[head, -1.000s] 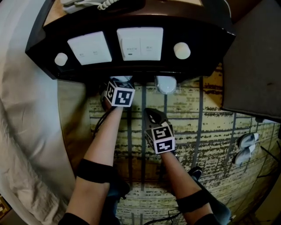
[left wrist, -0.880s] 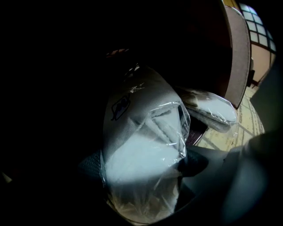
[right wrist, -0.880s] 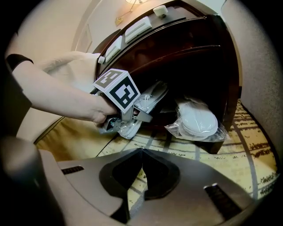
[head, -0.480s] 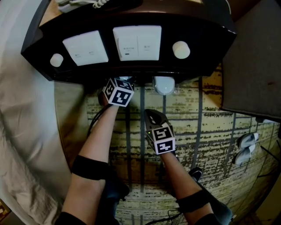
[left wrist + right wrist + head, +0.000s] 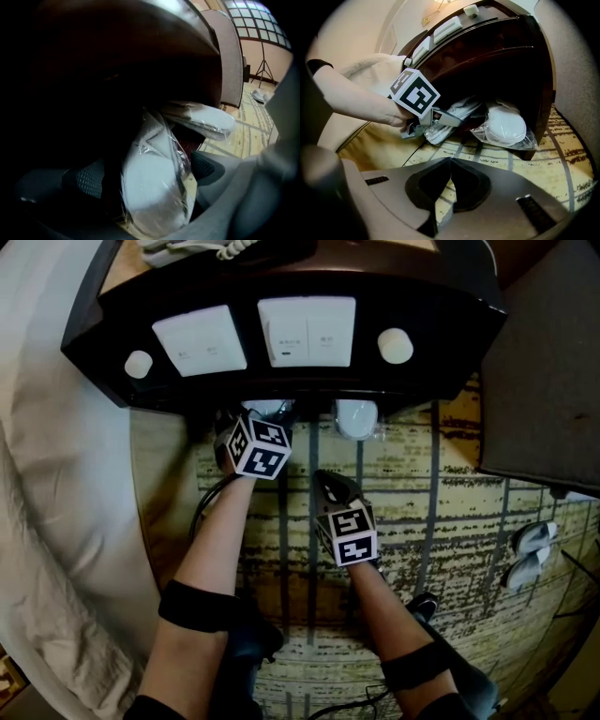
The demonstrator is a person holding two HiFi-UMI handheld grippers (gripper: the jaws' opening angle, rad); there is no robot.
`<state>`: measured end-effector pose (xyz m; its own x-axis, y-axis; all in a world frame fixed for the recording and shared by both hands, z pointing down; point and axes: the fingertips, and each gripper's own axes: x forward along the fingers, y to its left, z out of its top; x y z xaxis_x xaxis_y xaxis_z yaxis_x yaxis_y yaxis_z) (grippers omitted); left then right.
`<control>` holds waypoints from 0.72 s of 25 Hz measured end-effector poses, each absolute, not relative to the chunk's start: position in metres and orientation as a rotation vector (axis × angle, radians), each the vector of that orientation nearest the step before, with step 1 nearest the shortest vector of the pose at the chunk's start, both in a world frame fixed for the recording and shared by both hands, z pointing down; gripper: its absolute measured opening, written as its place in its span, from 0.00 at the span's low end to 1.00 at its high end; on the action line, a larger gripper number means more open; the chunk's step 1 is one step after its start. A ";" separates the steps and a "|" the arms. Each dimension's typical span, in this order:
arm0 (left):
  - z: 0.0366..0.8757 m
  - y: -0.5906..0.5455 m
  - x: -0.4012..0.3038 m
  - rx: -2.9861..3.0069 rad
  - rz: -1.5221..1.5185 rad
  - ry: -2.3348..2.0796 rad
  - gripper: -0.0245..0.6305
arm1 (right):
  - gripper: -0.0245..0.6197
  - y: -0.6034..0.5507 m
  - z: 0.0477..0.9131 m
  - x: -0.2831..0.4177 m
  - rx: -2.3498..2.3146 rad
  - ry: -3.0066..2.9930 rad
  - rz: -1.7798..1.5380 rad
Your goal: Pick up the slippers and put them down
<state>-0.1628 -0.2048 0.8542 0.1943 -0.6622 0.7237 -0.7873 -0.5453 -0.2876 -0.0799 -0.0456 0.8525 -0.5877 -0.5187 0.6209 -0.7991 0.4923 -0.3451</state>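
A white slipper wrapped in clear plastic (image 5: pixel 154 187) lies at the foot of the dark nightstand (image 5: pixel 300 287). My left gripper (image 5: pixel 150 173) reaches under the nightstand's edge. Its jaws have just been opening and stand wide on either side of this slipper, and a thin gap shows at the pads (image 5: pixel 89 178). A second wrapped slipper (image 5: pixel 506 124) lies just to the right, half under the nightstand. My right gripper (image 5: pixel 451 160) hovers over the carpet a little nearer to me. It is shut and empty. In the head view my left gripper's tips are hidden by the nightstand.
The nightstand's sloped front carries white switch panels (image 5: pixel 305 331) and a phone (image 5: pixel 187 249) on top. A bed (image 5: pixel 47 521) runs along the left. A grey upholstered panel (image 5: pixel 544 362) stands at the right, with another pair of slippers (image 5: pixel 528 552) on the patterned carpet (image 5: pixel 441 493).
My left gripper's marker cube has rolled a little and shifted slightly. My right gripper has kept still and shut.
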 end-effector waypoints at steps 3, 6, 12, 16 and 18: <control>0.848 -0.181 -0.171 2.276 1.314 -1.400 0.90 | 0.04 -0.035 0.837 -0.076 1.088 -2.286 0.878; 0.829 -0.145 -0.183 2.217 1.340 -1.387 0.90 | 0.04 -0.020 0.809 -0.068 1.081 -2.261 0.892; 0.738 -0.053 -0.189 2.103 1.311 -1.360 0.86 | 0.04 0.011 0.704 -0.045 1.061 -2.220 0.896; 0.637 -0.004 -0.173 2.083 1.180 -1.355 0.46 | 0.04 0.020 0.607 -0.023 1.109 -2.215 0.868; 0.580 0.011 -0.164 2.076 1.097 -1.367 0.31 | 0.05 0.020 0.556 -0.009 1.155 -2.220 0.841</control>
<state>-0.1645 0.0111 0.5799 0.2048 -0.5683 0.7969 -0.9011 -0.4274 -0.0732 -0.0092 0.0199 0.5560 -0.5174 -0.5373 0.6661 -0.8437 0.4504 -0.2921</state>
